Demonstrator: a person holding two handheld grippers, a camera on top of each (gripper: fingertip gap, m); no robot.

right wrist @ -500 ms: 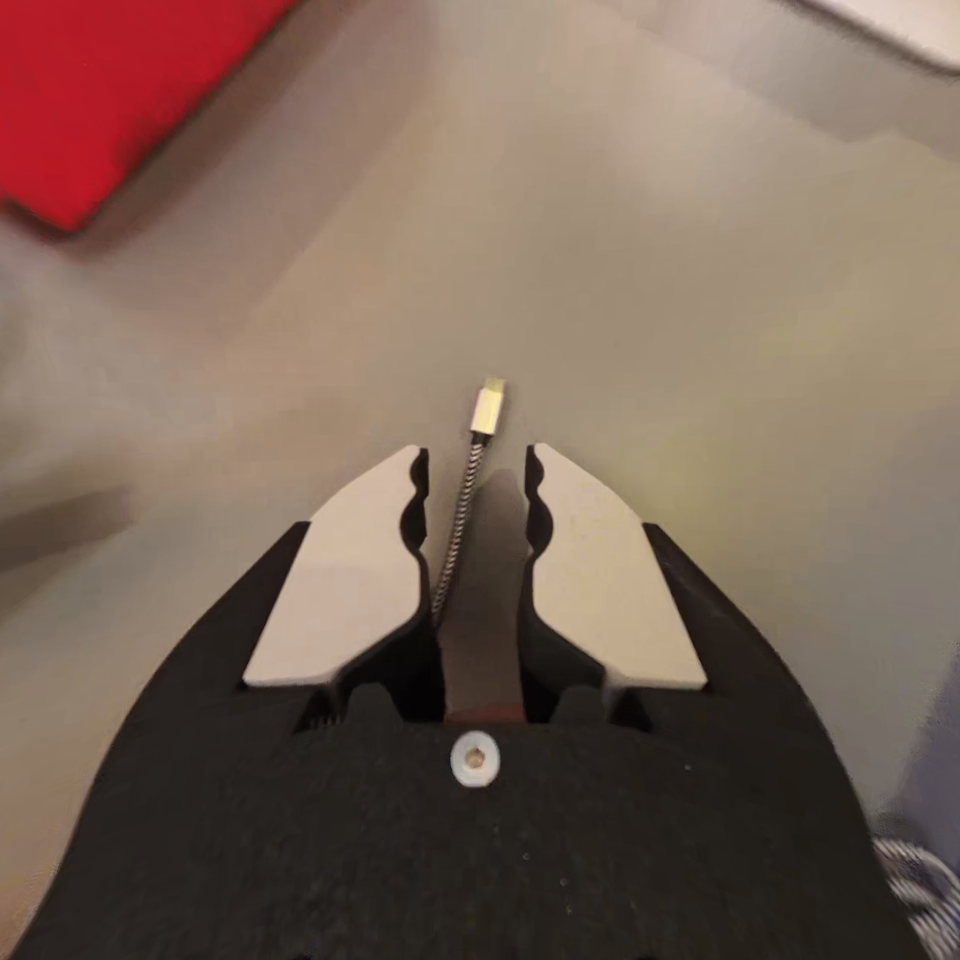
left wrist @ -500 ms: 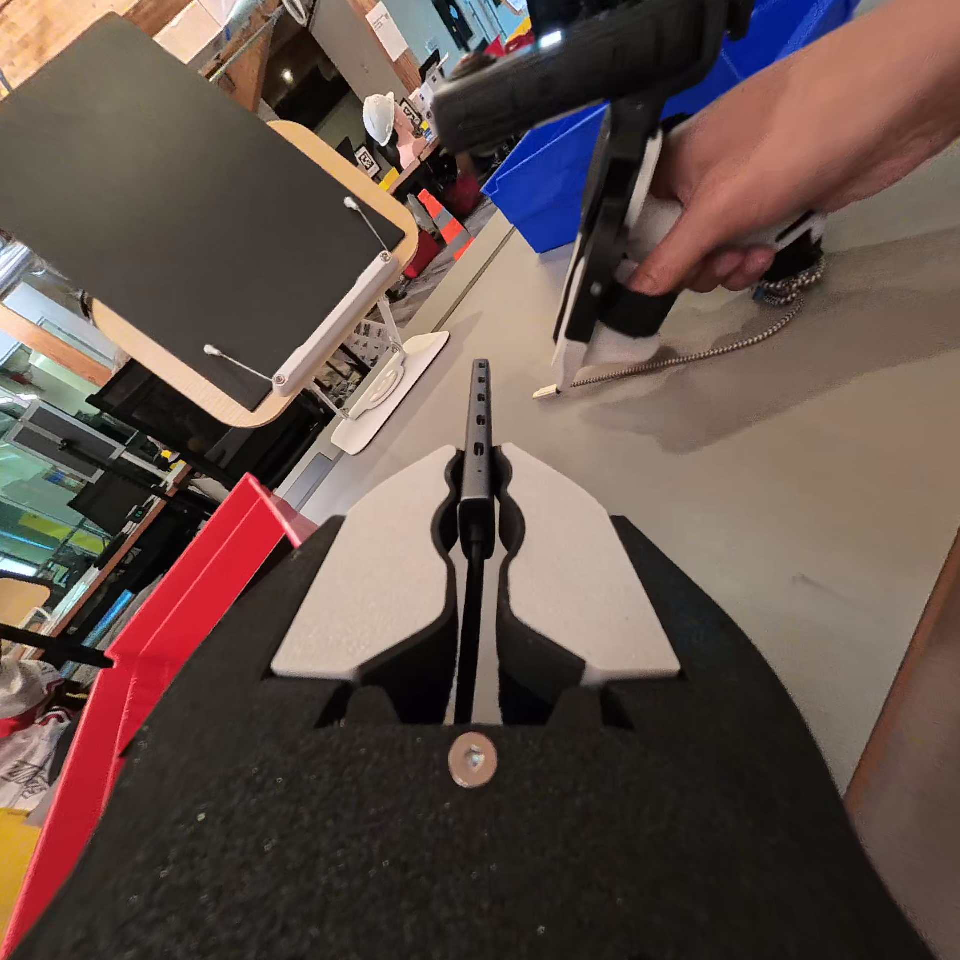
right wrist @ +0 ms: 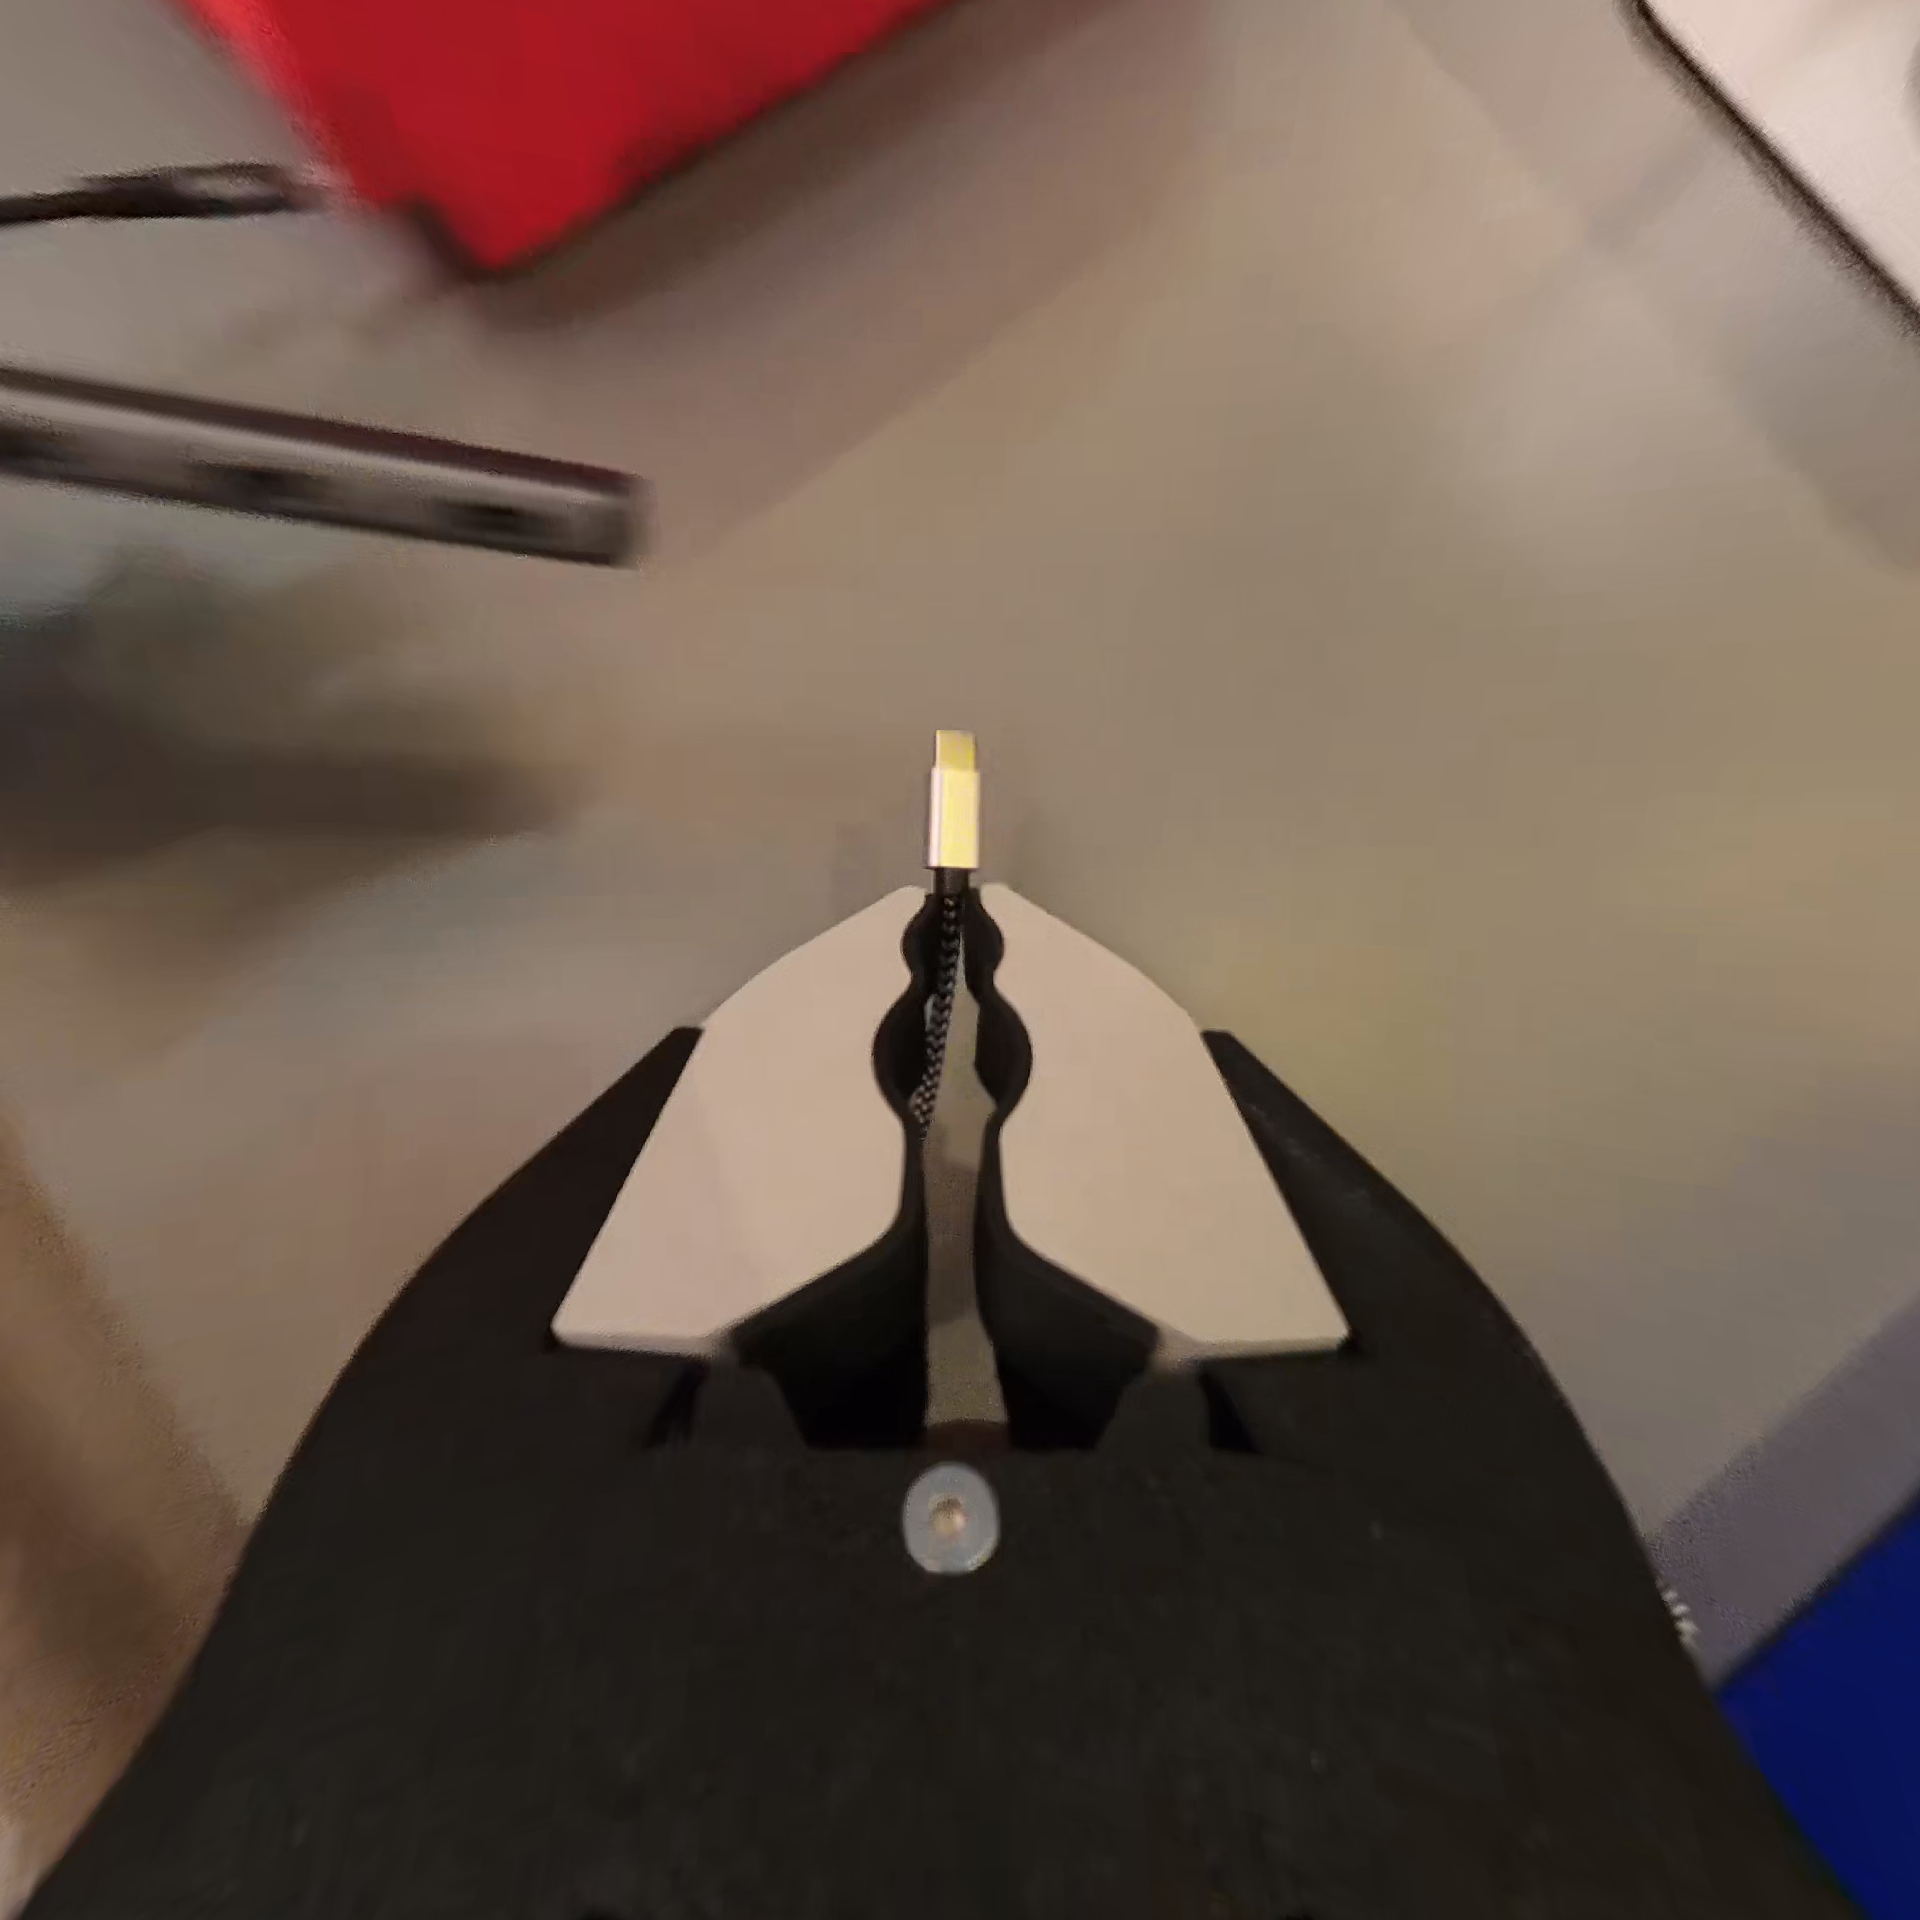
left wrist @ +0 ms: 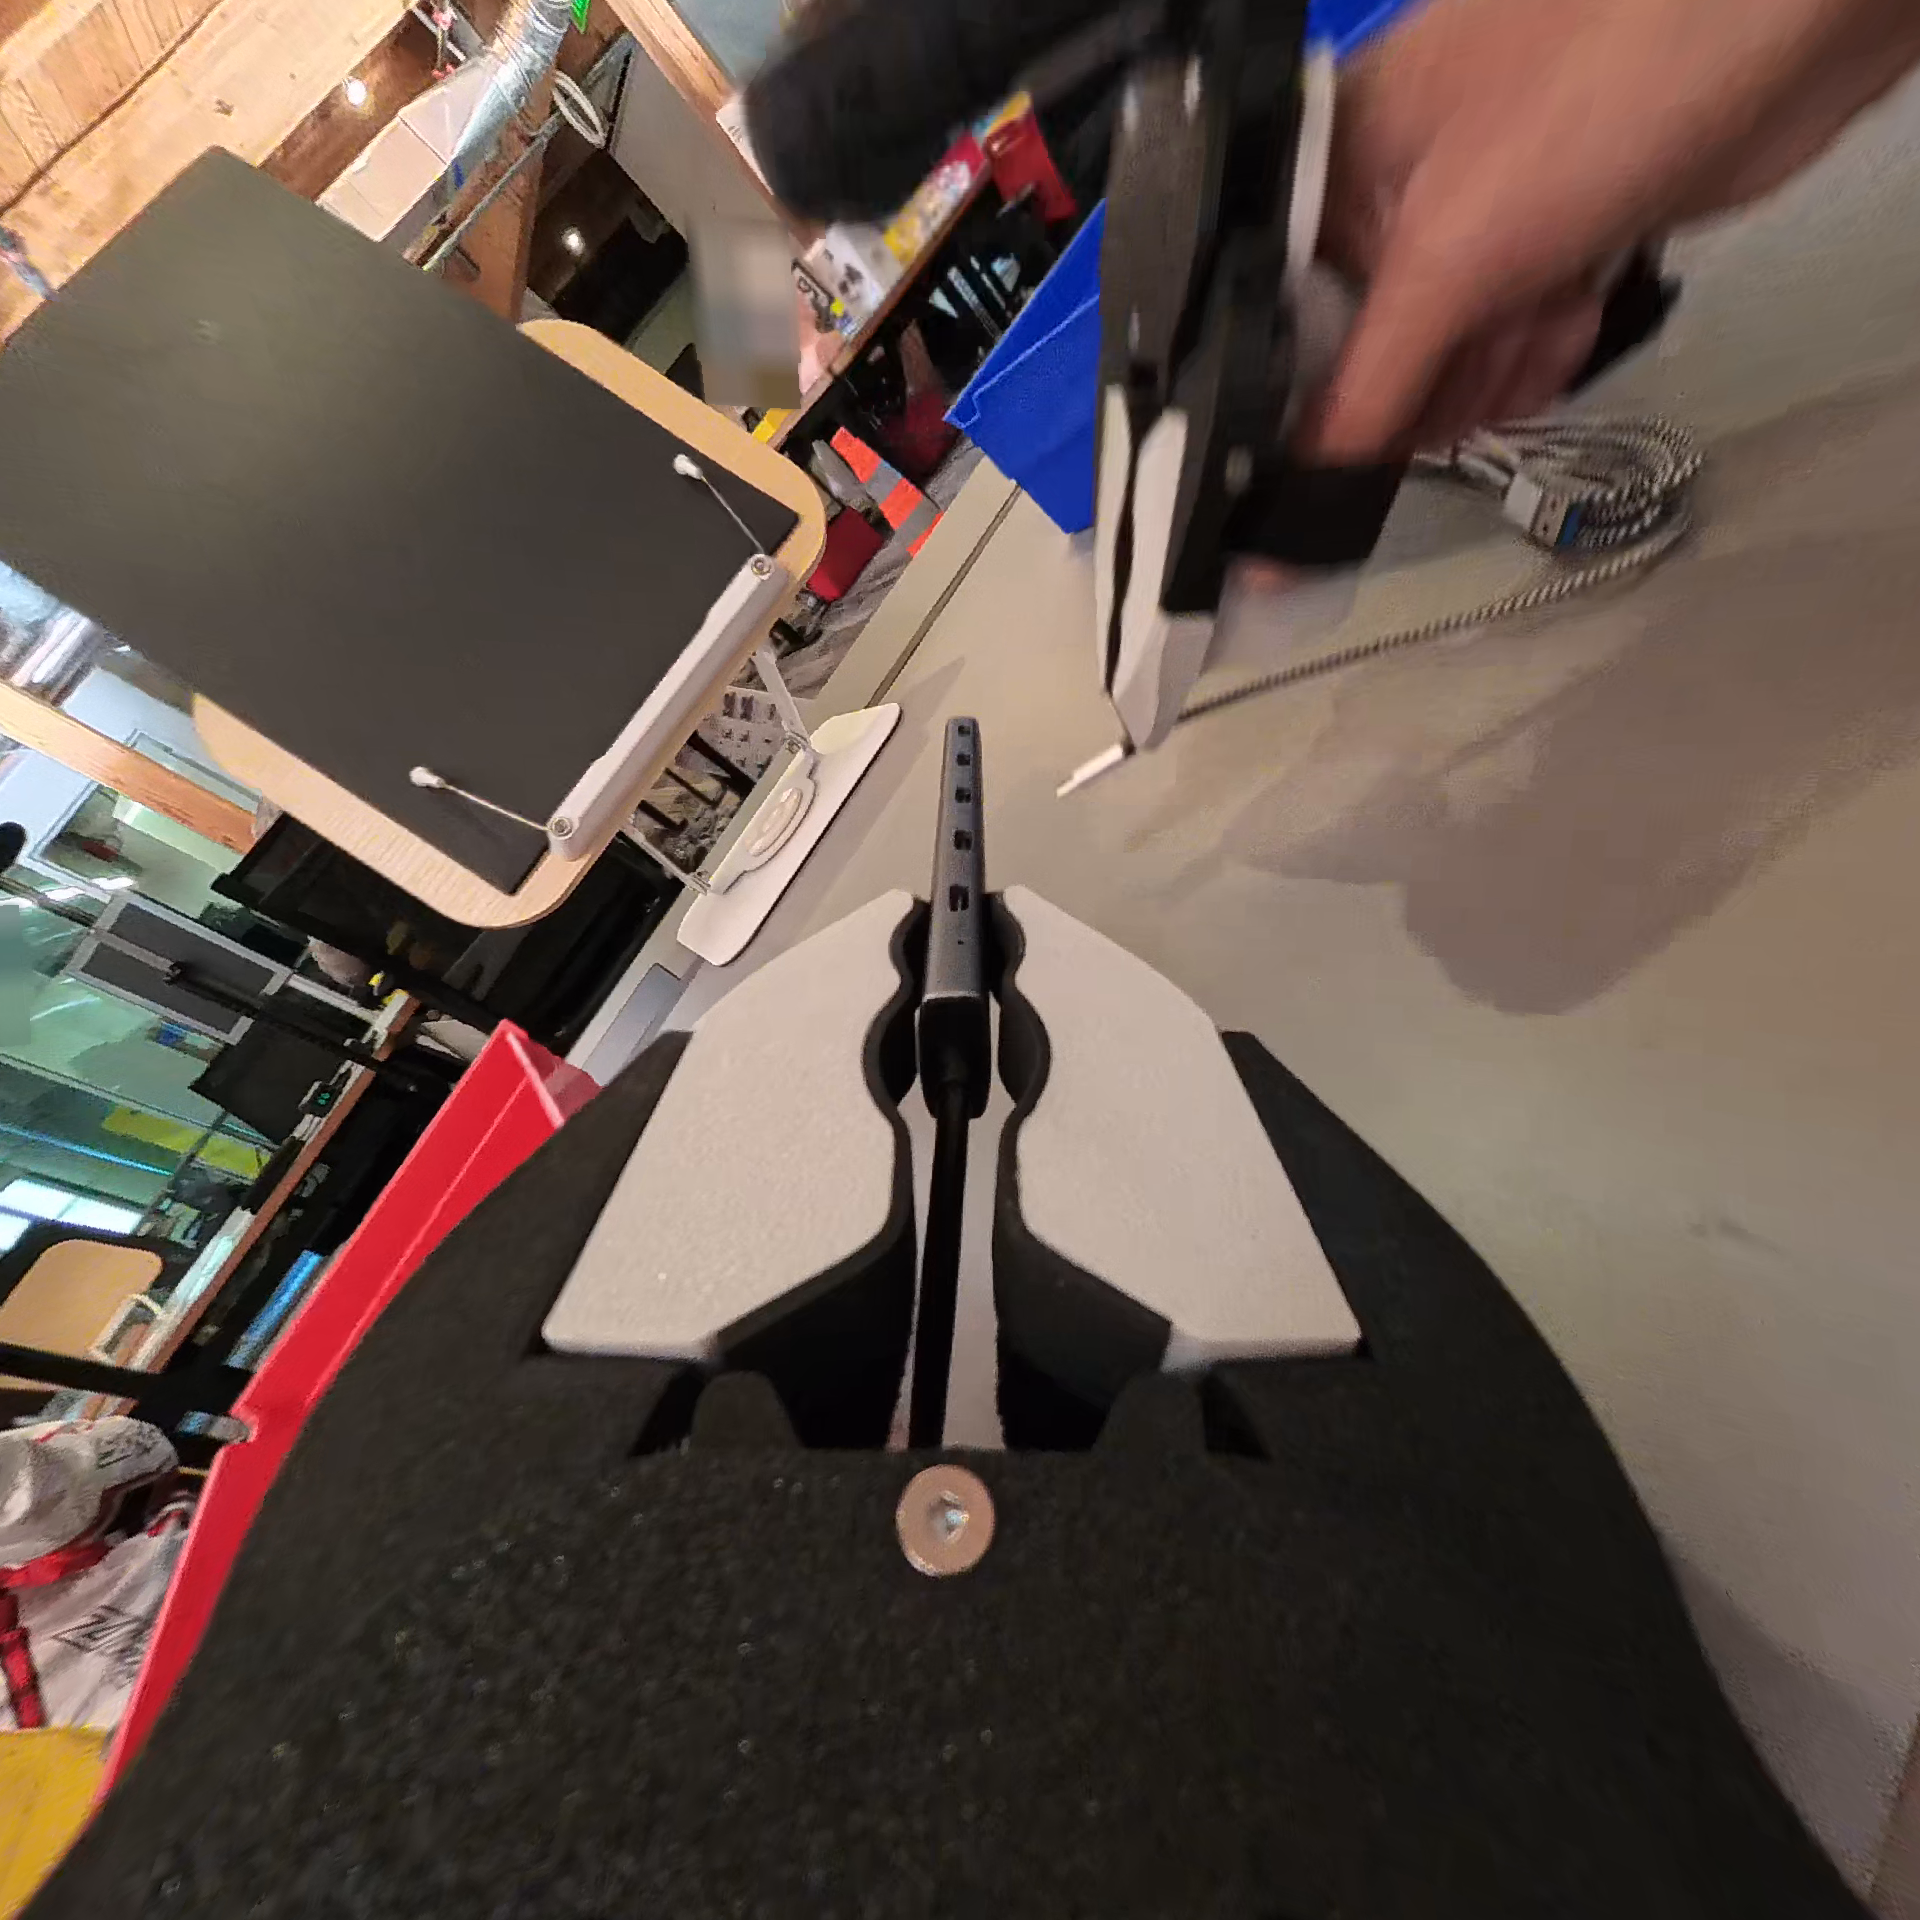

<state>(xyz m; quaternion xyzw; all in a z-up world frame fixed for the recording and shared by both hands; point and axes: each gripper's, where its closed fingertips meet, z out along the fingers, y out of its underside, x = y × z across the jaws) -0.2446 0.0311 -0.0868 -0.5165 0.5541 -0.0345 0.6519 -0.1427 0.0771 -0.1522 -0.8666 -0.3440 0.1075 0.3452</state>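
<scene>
My left gripper (left wrist: pixel 956 914) is shut on a slim dark grey hub (left wrist: pixel 961 821) with several ports along its edge; its black cord runs back between the fingers. My right gripper (right wrist: pixel 951 896) is shut on a black-and-white braided cable (right wrist: pixel 940 997) just behind its small metal plug (right wrist: pixel 954 805), which sticks out past the fingertips. In the left wrist view the right gripper (left wrist: pixel 1138 717), held by a hand (left wrist: pixel 1538 208), hangs above the grey table (left wrist: pixel 1558 1091) to the right of the hub's tip, with the plug (left wrist: pixel 1091 771) pointing down-left. The hub (right wrist: pixel 343 483) shows blurred at left in the right wrist view.
The rest of the braided cable lies coiled (left wrist: pixel 1590 488) on the table behind the hand. A blue bin (left wrist: pixel 1039 405) stands at the back, a red bin (left wrist: pixel 343 1278) at the left edge. A tilted black board on a white stand (left wrist: pixel 343 540) stands at the left rear. Some 15 centimeters of space lies between my two pairs of fingers.
My right gripper has shut on the braided cable and lifted the plug end off the table, nearer the hub. The left gripper still holds the hub.
</scene>
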